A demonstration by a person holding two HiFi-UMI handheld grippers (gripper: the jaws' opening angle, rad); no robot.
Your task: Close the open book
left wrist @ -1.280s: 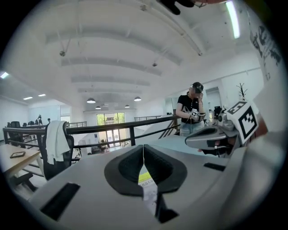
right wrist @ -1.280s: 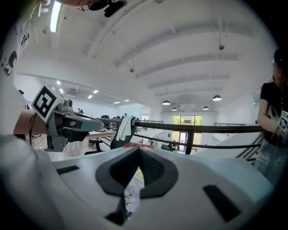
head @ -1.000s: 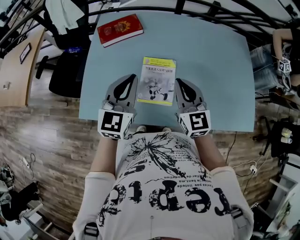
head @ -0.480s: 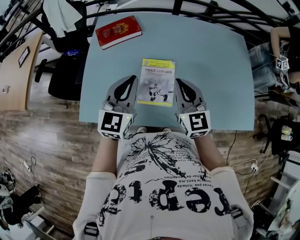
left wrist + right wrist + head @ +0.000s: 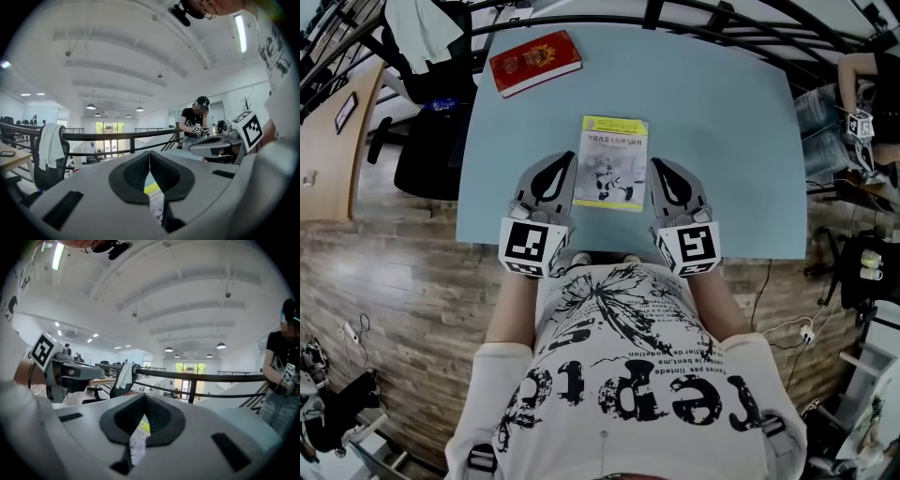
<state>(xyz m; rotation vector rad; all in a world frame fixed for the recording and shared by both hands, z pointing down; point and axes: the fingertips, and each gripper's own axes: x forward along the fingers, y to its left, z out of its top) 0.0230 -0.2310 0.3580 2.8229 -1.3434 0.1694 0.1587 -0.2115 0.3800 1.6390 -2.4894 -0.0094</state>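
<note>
A thin book with a yellow-and-white cover point(image 5: 613, 161) lies closed and flat on the light-blue table point(image 5: 741, 159), near its front edge. My left gripper point(image 5: 564, 161) rests just left of the book and my right gripper point(image 5: 658, 165) just right of it, both pointing away from me. Each has its jaws shut with nothing between them. In the left gripper view the tips of the left gripper point(image 5: 149, 157) meet, and a strip of the book's cover point(image 5: 154, 199) shows below them. The right gripper view shows the right gripper point(image 5: 143, 398) likewise shut, with the book point(image 5: 138, 439) beneath.
A red book point(image 5: 534, 61) lies closed at the table's far left corner. A black chair with a white cloth point(image 5: 427, 56) stands left of the table. A dark railing point(image 5: 656, 14) runs behind it. Another person point(image 5: 862, 112) stands at the right.
</note>
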